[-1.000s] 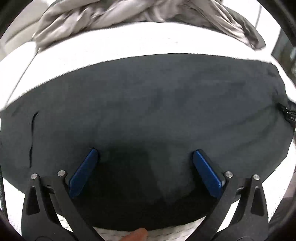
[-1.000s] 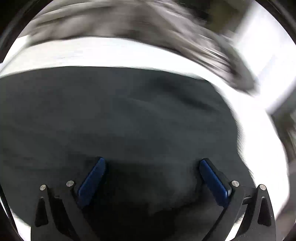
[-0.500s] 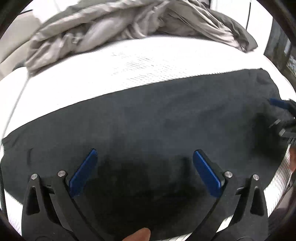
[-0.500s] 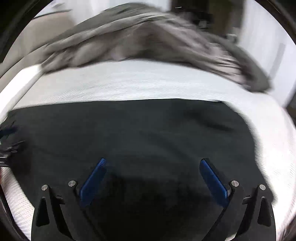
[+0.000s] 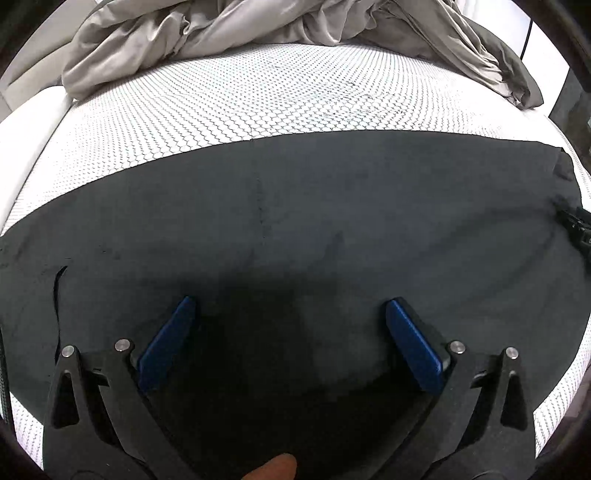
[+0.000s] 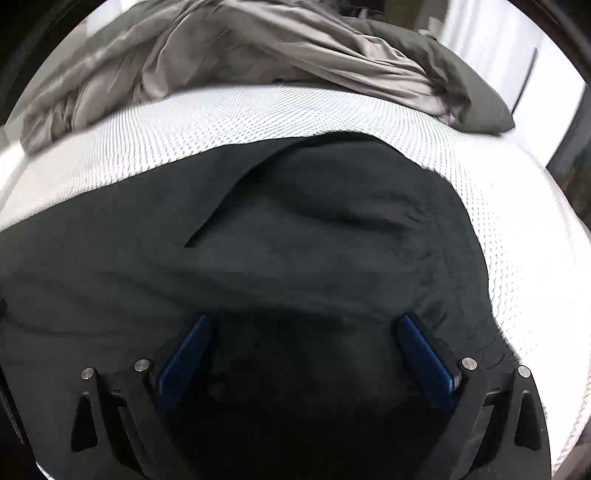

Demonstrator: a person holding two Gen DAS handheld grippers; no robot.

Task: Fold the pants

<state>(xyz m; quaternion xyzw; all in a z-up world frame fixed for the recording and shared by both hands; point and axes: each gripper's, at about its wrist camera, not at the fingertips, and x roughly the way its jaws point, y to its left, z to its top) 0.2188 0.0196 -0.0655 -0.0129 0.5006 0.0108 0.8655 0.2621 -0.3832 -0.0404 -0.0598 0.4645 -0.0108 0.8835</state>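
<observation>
The black pants point(image 5: 314, 206) lie spread flat across a white mattress point(image 5: 258, 99). My left gripper point(image 5: 290, 306) hangs open just above the cloth, with nothing between its blue pads. In the right wrist view the pants point(image 6: 314, 236) show a fold ridge and a slanted seam near their far edge. My right gripper point(image 6: 303, 323) is also open and empty over the pants, close to their right edge. A bit of the right gripper point(image 5: 576, 225) shows at the far right of the left wrist view.
A crumpled grey-beige blanket point(image 5: 295, 33) is heaped along the far side of the mattress; it also shows in the right wrist view point(image 6: 258, 55). The mattress edge point(image 6: 554, 258) drops off at the right. A fingertip point(image 5: 273, 469) shows at the bottom.
Both grippers stayed open. The left view pulled back, showing more mattress beyond the pants. The right gripper swung toward the pants' right edge, where a fold ridge now shows.
</observation>
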